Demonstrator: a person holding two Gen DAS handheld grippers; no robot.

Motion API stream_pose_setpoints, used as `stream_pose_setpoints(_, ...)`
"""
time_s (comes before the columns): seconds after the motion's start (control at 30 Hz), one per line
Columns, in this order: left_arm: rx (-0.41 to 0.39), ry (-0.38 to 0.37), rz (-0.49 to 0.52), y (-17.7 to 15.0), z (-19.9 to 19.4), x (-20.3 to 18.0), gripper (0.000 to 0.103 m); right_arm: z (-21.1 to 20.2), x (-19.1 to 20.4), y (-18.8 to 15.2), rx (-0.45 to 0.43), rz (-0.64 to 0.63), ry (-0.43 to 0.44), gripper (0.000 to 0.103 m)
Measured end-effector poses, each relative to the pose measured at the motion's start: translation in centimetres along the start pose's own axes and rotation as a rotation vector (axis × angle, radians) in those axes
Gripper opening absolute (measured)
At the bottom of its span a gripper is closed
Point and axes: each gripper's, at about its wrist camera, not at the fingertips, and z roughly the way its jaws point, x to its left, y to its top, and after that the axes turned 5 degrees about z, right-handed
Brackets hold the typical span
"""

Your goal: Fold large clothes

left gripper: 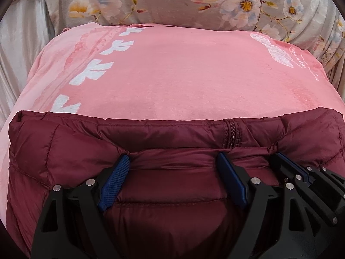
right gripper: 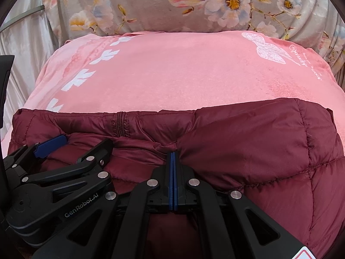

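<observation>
A dark red quilted puffer jacket (left gripper: 64,151) lies folded on a pink blanket (left gripper: 172,75), its zipper (left gripper: 231,136) running toward me. My left gripper (left gripper: 173,158) is open, its blue fingers (left gripper: 114,181) resting wide apart on the jacket's padding. My right gripper (right gripper: 173,153) is shut on a pinch of the jacket fabric (right gripper: 248,146), just right of the zipper (right gripper: 119,125). The right gripper also shows at the right of the left wrist view (left gripper: 280,157), and the left gripper at the left of the right wrist view (right gripper: 86,140).
The pink blanket (right gripper: 172,71) with white prints covers the surface beyond the jacket. A grey floral fabric (left gripper: 172,0) rises behind it, and pale curtain-like cloth (left gripper: 21,54) hangs at the left.
</observation>
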Motion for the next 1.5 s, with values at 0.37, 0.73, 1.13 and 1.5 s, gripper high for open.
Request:
stream_pose_setpoints(0.37,-0.009,-0.034,-0.037,0.0,-0.6,0.9,0.083,-0.1,-0.2,0.2,0.0,0.011,0.02,0.0)
stream_pose_setpoints(0.73,-0.016,0.079,-0.137,-2.3,-5.6,7.5,0.091,-6.7,2.2,-1.9,-0.094,0.022,0.143,0.005)
stream_pose_setpoints(1.13,-0.015,0.147,-0.121,-4.0,-3.7,6.9,0.098,-4.1,4.9,-4.3,-0.031,-0.083,0.081,0.005)
stream_pose_setpoints(1.5,-0.002,0.123,-0.145,-4.9,-5.4,7.4,0.098,-3.6,4.9,-4.4,-0.009,-0.095,0.073,0.004)
